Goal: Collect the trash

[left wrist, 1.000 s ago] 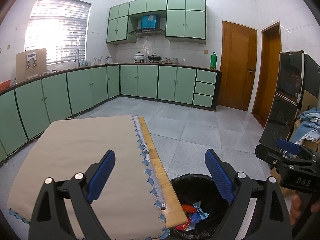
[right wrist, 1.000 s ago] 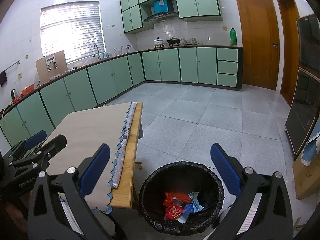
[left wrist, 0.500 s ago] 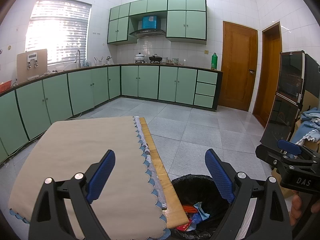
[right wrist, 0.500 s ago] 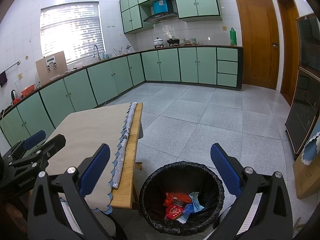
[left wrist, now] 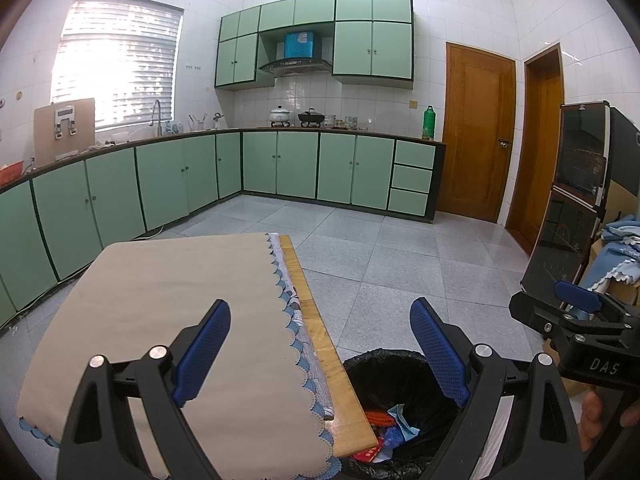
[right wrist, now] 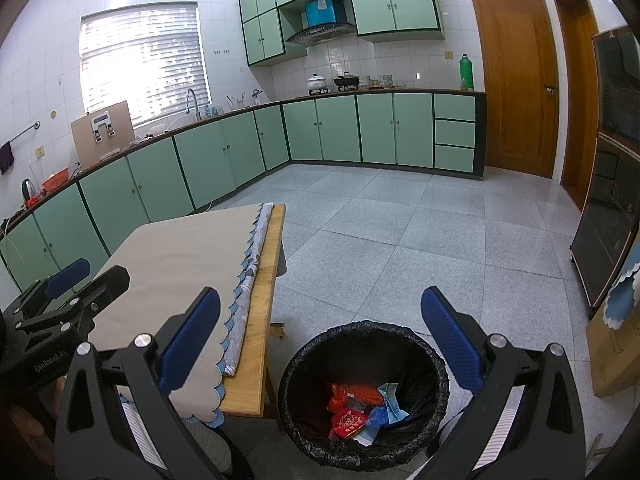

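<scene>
A black-lined trash bin stands on the floor beside the table's near right corner; it also shows in the left wrist view. Red, orange and blue wrappers lie in its bottom. My right gripper is open and empty, held above the bin. My left gripper is open and empty, above the table's right edge. The beige cloth on the table bears no trash that I can see.
The wooden table has a cloth with a blue scalloped hem. Green cabinets line the far and left walls. A dark glass cabinet and boxes with blue cloth stand at the right. Grey tiled floor lies beyond.
The left wrist view has tilted up a little, so the table and the bin sit lower in the frame. Both grippers stay open and empty.
</scene>
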`<state>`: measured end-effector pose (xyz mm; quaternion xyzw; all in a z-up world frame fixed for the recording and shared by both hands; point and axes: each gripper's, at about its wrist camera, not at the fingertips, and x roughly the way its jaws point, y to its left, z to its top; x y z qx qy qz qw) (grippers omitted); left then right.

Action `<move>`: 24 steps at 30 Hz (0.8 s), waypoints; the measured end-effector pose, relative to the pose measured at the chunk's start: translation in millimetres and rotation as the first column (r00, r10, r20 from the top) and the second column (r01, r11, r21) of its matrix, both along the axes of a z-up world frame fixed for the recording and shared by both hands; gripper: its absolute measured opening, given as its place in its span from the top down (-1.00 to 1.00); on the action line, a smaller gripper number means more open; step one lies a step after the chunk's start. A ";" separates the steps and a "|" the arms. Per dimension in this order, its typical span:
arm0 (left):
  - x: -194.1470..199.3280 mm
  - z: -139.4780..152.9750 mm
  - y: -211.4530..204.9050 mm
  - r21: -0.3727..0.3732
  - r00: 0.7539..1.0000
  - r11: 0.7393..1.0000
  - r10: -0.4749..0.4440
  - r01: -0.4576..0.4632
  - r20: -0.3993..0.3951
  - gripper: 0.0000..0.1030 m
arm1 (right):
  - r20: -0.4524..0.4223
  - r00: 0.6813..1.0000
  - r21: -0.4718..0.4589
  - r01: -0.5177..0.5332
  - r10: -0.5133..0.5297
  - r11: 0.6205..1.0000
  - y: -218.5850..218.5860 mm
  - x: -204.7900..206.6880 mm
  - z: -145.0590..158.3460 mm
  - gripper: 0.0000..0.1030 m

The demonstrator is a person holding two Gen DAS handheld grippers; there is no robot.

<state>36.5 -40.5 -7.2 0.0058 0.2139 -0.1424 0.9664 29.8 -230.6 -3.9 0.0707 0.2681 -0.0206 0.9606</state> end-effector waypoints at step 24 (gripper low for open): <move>-0.1 -0.1 0.5 0.000 1.000 1.000 0.000 0.000 0.000 -0.74 | 0.000 1.000 0.000 -0.001 0.001 1.000 -0.5 -0.3 -0.7 -0.89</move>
